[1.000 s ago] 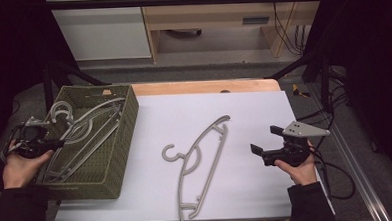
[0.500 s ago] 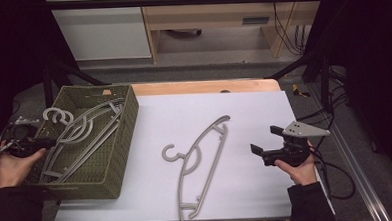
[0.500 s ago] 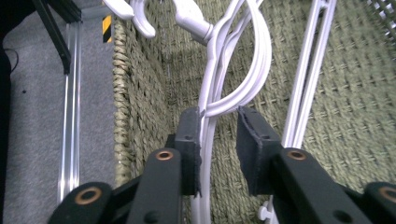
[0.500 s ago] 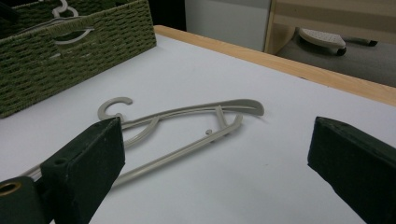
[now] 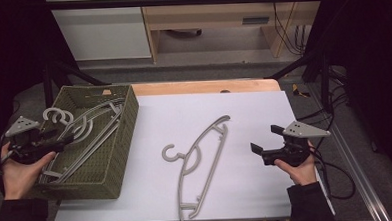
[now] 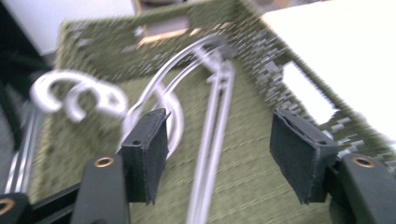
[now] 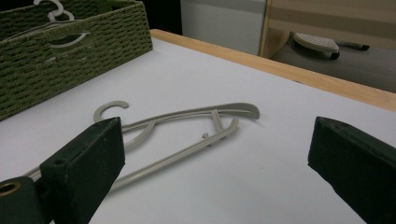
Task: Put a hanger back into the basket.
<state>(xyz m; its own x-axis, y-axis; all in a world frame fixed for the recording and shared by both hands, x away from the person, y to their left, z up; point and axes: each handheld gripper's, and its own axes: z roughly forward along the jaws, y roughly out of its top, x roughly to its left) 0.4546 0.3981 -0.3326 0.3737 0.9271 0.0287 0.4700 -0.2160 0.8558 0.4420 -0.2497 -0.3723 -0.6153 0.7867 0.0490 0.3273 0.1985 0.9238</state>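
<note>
A green woven basket point(image 5: 129, 123) stands at the table's left and holds a stack of grey hangers point(image 5: 92, 127), their hooks point(image 5: 56, 115) poking over its left rim. My left gripper point(image 5: 65, 141) hovers at that left rim, and its jaws have just been opening. In the left gripper view the hangers point(image 6: 184, 60) run between the spread pads point(image 6: 149, 144), which do not press on them. One more grey hanger point(image 5: 206, 155) lies flat on the white tabletop. My right gripper point(image 5: 265, 140) stands open to its right, and that hanger point(image 7: 187, 116) lies ahead of its jaws, untouched.
The basket point(image 7: 70, 60) rises as a wall left of the loose hanger. A wooden table edge point(image 5: 208, 86) runs along the far side, with shelving and cables beyond. A black frame bar point(image 5: 179, 1) crosses overhead. White tabletop point(image 5: 254, 108) lies around the hanger.
The left gripper's jaws have opened off the hangers in the basket. The left hand shifted slightly left, then back right and up. The right gripper and the loose hanger have kept still.
</note>
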